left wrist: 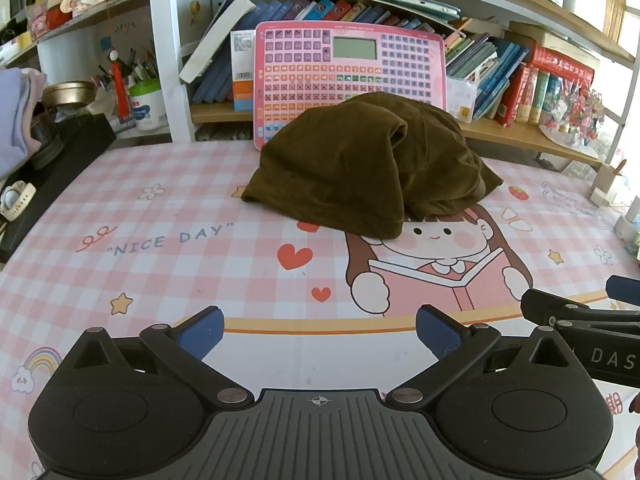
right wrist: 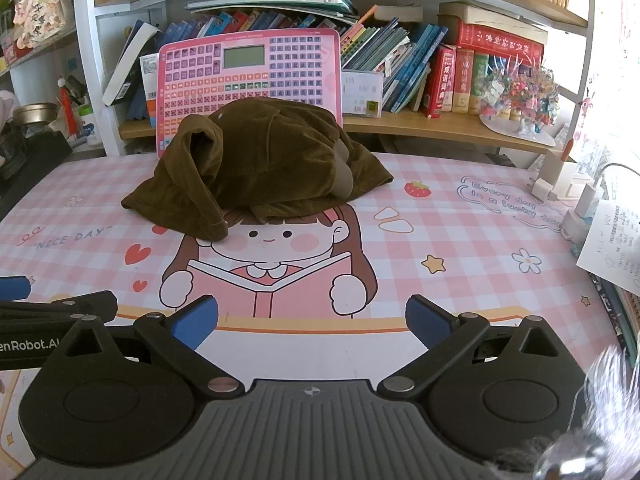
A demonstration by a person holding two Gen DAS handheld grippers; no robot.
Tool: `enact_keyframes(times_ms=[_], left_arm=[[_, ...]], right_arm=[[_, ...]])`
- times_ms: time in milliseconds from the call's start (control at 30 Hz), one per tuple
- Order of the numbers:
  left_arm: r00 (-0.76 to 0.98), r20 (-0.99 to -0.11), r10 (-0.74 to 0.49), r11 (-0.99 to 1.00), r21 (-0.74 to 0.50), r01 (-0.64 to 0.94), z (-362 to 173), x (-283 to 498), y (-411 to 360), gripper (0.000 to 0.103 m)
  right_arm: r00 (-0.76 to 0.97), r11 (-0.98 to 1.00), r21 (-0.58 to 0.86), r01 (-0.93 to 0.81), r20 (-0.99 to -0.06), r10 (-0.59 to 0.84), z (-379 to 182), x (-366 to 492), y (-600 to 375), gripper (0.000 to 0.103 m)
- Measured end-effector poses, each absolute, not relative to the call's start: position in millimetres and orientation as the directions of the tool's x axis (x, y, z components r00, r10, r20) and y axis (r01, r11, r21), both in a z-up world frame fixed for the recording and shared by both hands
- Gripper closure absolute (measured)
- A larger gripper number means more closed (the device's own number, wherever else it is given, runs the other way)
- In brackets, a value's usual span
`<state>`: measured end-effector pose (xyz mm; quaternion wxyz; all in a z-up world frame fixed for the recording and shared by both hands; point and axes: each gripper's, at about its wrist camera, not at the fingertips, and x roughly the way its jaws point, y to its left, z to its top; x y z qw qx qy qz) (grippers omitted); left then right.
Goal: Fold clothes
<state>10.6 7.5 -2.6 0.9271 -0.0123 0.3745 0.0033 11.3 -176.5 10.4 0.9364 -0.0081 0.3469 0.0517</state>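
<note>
Setting: a bench (left wrist: 168, 208) covered by a pink checked mat printed with a reading girl and the words "NICE DAY", backed by a bookshelf (right wrist: 400, 124) crowded with books. A pink keyboard-style learning board (left wrist: 348, 76) is propped upright against the shelf.

Item: one brown garment (left wrist: 360, 168), of velvety or corduroy-like cloth, heaped in a crumpled mound at the far middle of the bench, just in front of the board. A long flap, possibly a leg or sleeve, is draped over the near-left side; its hem rests on the mat above the printed girl's head. What kind of garment it is cannot be told from the heap.

Left tongs (left wrist: 320, 330): spread wide, nothing held, low over the near edge of the bench, well apart from the garment.

Right tongs (right wrist: 312, 322): likewise spread wide and empty, alongside the left, equally far from the cloth.

Step in hand, as judged: reach and first grasp, folding not yet begun.

Handling note: the heap is best opened before any fold is attempted. The draped flap's hem is the clearest edge and is suggested as the left grip; an outer edge on the right flank is suggested for the right. A single layer only should be pinched, then lifted and drawn toward the clear near mat so the cloth is laid flat. The propped board may be tipped if the cloth is dragged rearward.
</note>
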Motion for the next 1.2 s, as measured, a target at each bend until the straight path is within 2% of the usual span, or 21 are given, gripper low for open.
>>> enact_keyframes(times_ms=[1200], left_arm=[[0.701,-0.713,-0.02,1.0,-0.027,0.0,-6.4,15.7,6.7,0.0]], right_arm=[[0.742,0.995,0.035,-0.091,-0.664,0.091,5.9,16.6,-179.7,0.002]])
